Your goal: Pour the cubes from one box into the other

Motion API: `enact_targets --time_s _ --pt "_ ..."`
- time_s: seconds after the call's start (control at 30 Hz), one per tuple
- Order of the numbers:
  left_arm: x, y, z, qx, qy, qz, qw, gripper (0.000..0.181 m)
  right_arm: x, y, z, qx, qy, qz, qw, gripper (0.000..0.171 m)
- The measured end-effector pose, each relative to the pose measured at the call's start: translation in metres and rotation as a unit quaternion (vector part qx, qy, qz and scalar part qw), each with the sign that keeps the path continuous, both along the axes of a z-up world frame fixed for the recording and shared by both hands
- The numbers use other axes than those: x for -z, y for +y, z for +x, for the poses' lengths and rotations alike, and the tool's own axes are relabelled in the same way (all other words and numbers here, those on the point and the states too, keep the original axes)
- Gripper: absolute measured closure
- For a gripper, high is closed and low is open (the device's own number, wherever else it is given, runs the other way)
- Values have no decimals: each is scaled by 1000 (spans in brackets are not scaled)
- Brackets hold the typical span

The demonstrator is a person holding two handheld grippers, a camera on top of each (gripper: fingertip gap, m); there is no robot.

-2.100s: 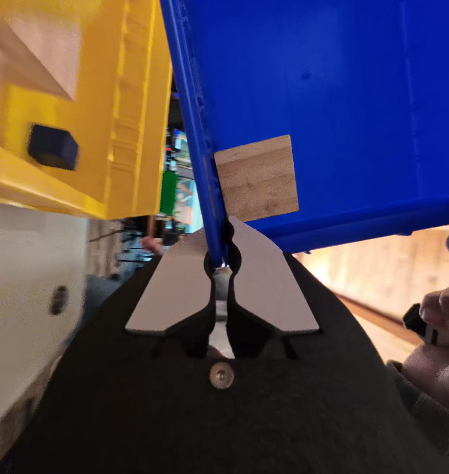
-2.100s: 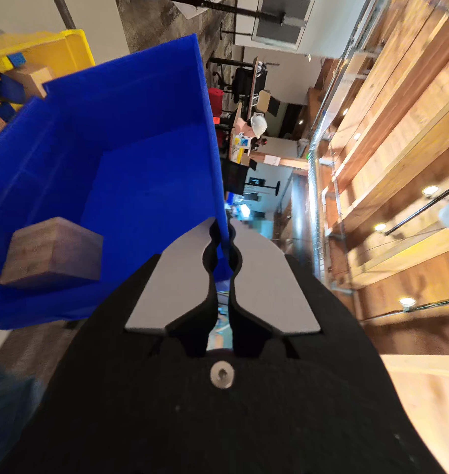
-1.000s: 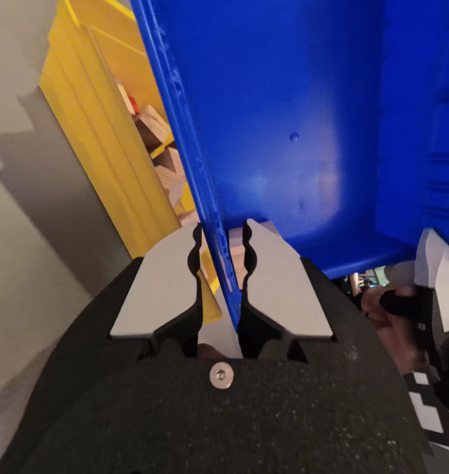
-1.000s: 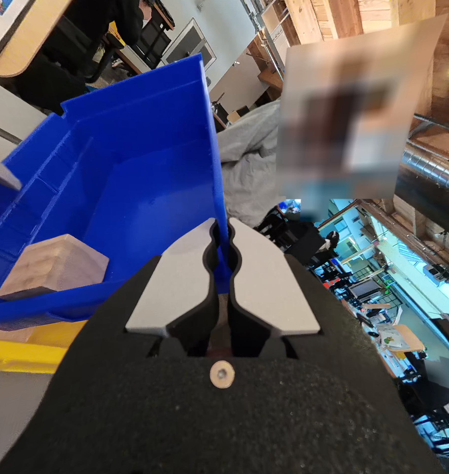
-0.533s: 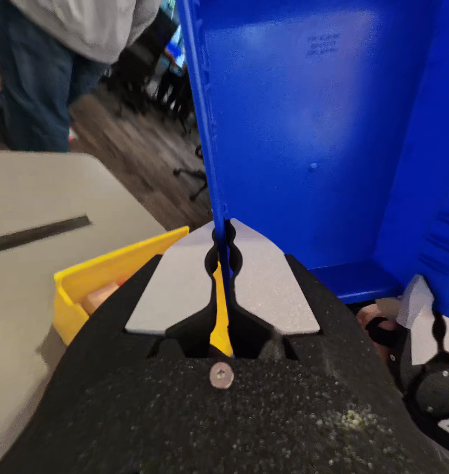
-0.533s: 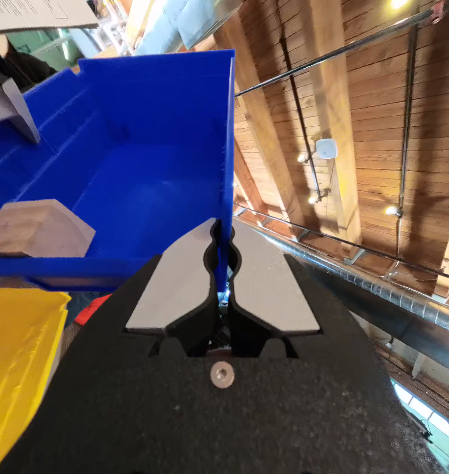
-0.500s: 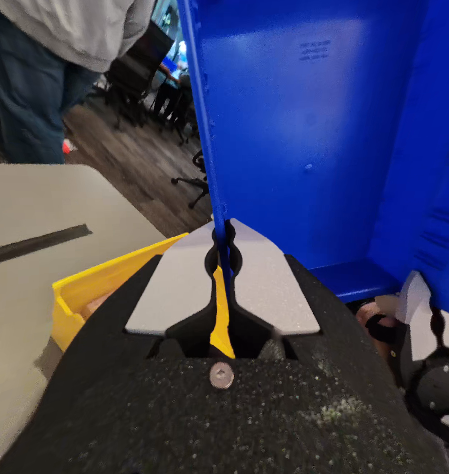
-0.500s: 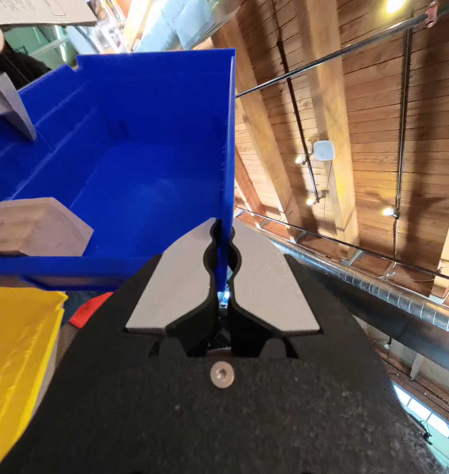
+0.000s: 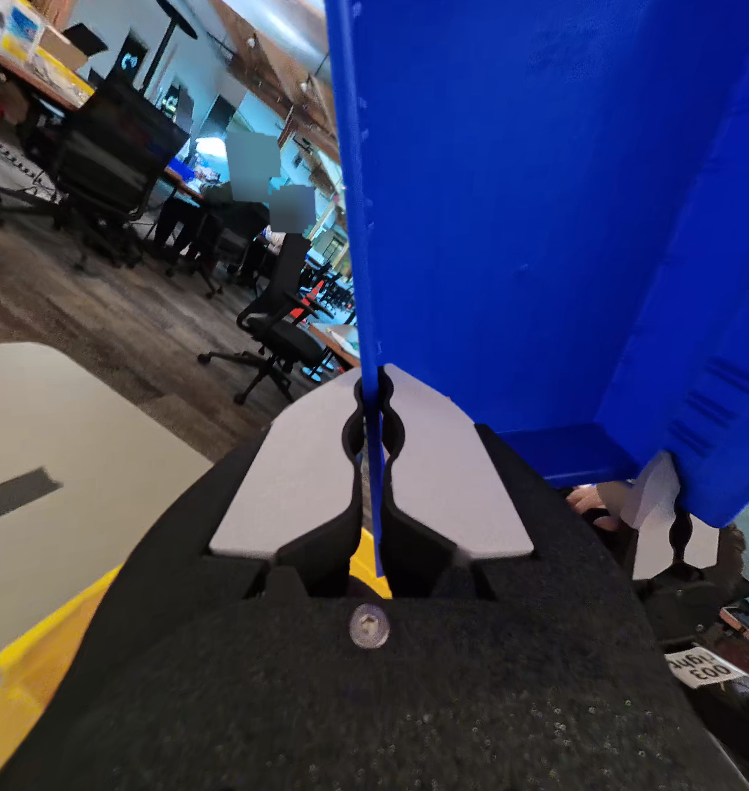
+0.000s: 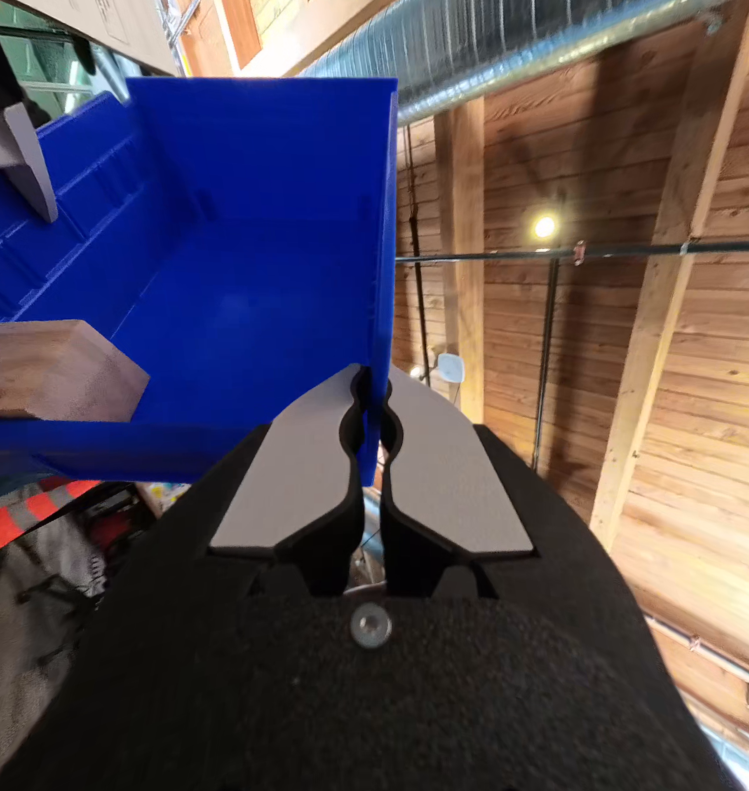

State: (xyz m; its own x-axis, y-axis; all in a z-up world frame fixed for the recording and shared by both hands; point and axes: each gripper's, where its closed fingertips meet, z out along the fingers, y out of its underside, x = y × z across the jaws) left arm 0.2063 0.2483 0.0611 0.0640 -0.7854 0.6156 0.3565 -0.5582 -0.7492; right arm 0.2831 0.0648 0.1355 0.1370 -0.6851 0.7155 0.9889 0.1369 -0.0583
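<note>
Left gripper (image 9: 371, 385): closed on one side wall of the blue box (image 9: 514, 214); the thin wall runs between its two fingers.
Right gripper (image 10: 372, 381): clamped on the opposite side wall of the blue box (image 10: 244, 274), close to its low front lip.
Blue box: held in the air between both grippers, tipped steeply.
Wooden block (image 10: 51, 372): lies inside the blue box against the front lip, left of the right gripper; it looks like the only block left in there.
Yellow box (image 9: 34, 667): below the left gripper, on the grey table (image 9: 64, 436); its contents are hidden.
Beyond: office chair (image 9: 278, 325) on the floor; wooden ceiling (image 10: 599, 342) above the right gripper.
</note>
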Motion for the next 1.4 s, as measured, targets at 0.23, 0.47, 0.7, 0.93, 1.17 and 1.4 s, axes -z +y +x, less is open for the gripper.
enact_targets --time_s 0.23,0.47,0.7,0.93,1.17,1.4 --pt "-2 9 6 22 -20 -10 1000 178 -1 4 -9 11 -56 18 998 169" --pt "10 8 10 28 -9 -14 999 178 9 4 -2 11 -39 14 999 169" --pt "0 5 7 11 29 -15 999 179 2 6 10 0 31 -9 999 170" --pt "-58 -48 -108 -79 198 32 976 177 -53 -29 -69 -54 254 -97 961 169" --pt "-4 -89 -385 -179 409 -86 891 177 26 -18 -289 -193 463 -271 822 168" --pt "89 -119 -665 -251 627 -256 692 176 205 4 -547 -248 606 -524 544 166"
